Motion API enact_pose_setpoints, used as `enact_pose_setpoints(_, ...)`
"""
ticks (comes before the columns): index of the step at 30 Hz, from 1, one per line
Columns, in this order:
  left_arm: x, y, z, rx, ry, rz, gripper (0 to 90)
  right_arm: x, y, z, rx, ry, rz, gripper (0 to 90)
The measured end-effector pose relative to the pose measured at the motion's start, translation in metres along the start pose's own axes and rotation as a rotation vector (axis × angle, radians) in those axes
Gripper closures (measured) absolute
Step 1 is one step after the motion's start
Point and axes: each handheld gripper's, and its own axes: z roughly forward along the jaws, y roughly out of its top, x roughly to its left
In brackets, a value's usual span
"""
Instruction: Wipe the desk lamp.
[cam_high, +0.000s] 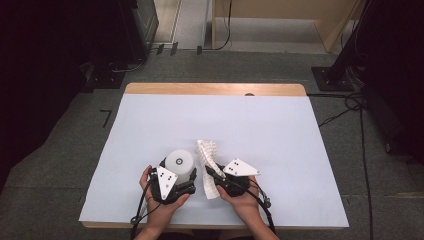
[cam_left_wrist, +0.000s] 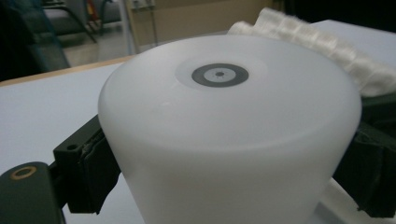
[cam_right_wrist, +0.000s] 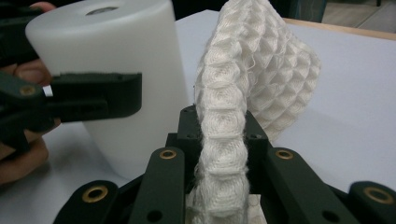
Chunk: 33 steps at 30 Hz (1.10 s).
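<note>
A white frosted plastic cup (cam_high: 179, 164) stands upside down near the table's front edge, its round base up with a grey ring mark (cam_left_wrist: 220, 74). My left gripper (cam_high: 181, 176) is shut on the cup (cam_left_wrist: 233, 135), one black jaw on each side of its wall. To the cup's right my right gripper (cam_high: 212, 172) is shut on a white waffle-weave cloth (cam_high: 208, 162). The cloth (cam_right_wrist: 243, 98) rises from between the right gripper's jaws and bends over beside the cup (cam_right_wrist: 126, 74). The left gripper's jaw (cam_right_wrist: 95, 95) crosses the cup's wall in the right gripper view.
A pale blue sheet (cam_high: 250, 125) covers the wooden table (cam_high: 215, 89). A person's hands (cam_high: 250, 202) hold both grippers at the front edge. Cables and dark stands sit on the floor beyond the table's far and right sides.
</note>
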Motion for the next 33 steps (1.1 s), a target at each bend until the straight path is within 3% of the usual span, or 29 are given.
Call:
enact_pose_setpoints(1,0.006,0.002,-0.001,-0.006,-0.04,-0.016,8.5,0.003,-0.001,0.002,0.01,0.011,-0.003,75.9)
enact_pose_setpoints(2,0.006,0.002,-0.001,-0.006,-0.04,-0.016,8.5,0.003,-0.001,0.002,0.01,0.011,-0.003,75.9)
enact_pose_setpoints(4,0.013,0.004,-0.002,-0.018,-0.08,-0.038,8.5,0.006,-0.003,0.005,0.021,0.027,-0.008,75.9)
enact_pose_setpoints(7,0.026,0.01,-0.005,-0.053,-0.157,-0.109,8.6,0.013,-0.006,0.011,0.065,0.055,-0.023,75.7)
enact_pose_setpoints(11,0.034,0.011,-0.004,-0.038,-0.214,-0.092,8.7,0.018,-0.002,0.009,0.05,0.062,-0.045,75.7)
enact_pose_setpoints(12,0.034,0.011,-0.004,-0.038,-0.214,-0.092,8.7,0.018,-0.002,0.009,0.05,0.062,-0.045,75.7)
enact_pose_setpoints(16,0.025,0.009,-0.001,-0.016,-0.255,-0.038,8.7,0.019,0.015,-0.009,-0.065,0.067,-0.076,75.8)
enact_pose_setpoints(18,0.023,0.009,-0.001,-0.019,-0.263,-0.031,8.7,0.018,0.019,-0.013,-0.081,0.06,-0.073,75.6)
enact_pose_setpoints(20,0.021,0.01,-0.001,-0.026,-0.276,-0.015,8.7,0.017,0.018,-0.012,-0.073,0.059,-0.066,75.5)
enact_pose_setpoints(22,0.024,0.013,-0.004,-0.05,-0.285,-0.007,8.7,0.013,0.009,-0.003,-0.006,0.049,-0.048,75.5)
enact_pose_setpoints(26,0.029,0.016,-0.007,-0.071,-0.284,-0.019,8.7,0.014,0.002,0.005,0.055,0.045,-0.034,75.7)
enact_pose_setpoints(30,0.029,0.014,-0.005,-0.057,-0.288,-0.014,8.7,0.018,0.009,0.001,0.023,0.05,-0.044,75.5)
enact_pose_setpoints(31,0.027,0.011,-0.002,-0.042,-0.294,-0.009,8.7,0.018,0.013,-0.005,-0.016,0.056,-0.052,75.5)
enact_pose_setpoints(33,0.026,0.01,-0.001,-0.039,-0.301,-0.007,8.7,0.018,0.016,-0.008,-0.036,0.056,-0.059,75.4)
